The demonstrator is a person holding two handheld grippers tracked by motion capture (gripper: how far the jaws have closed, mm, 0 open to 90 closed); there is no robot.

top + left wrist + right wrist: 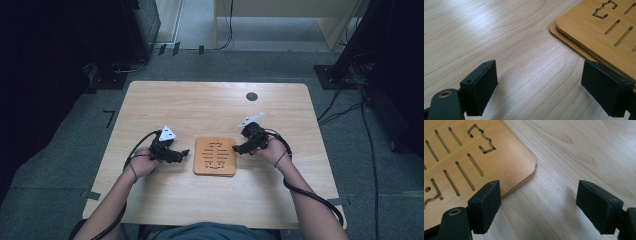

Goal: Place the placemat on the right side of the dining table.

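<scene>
both the left tool (184,152) and right tool (237,148) gape wide and empty beside the slotted wooden board (215,156).

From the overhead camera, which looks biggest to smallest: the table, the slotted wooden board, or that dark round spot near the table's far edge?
1. table, by far the largest.
2. slotted wooden board, a small square at its middle.
3. dark round spot, tiny; it lies farther from the camera, but the gap is too plain to doubt.

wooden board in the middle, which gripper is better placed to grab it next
Right, by a little. The right gripper is open with one jaw already over the wooden board by its corner. The left gripper, also open, sits over bare table beside the board's edge.
</scene>
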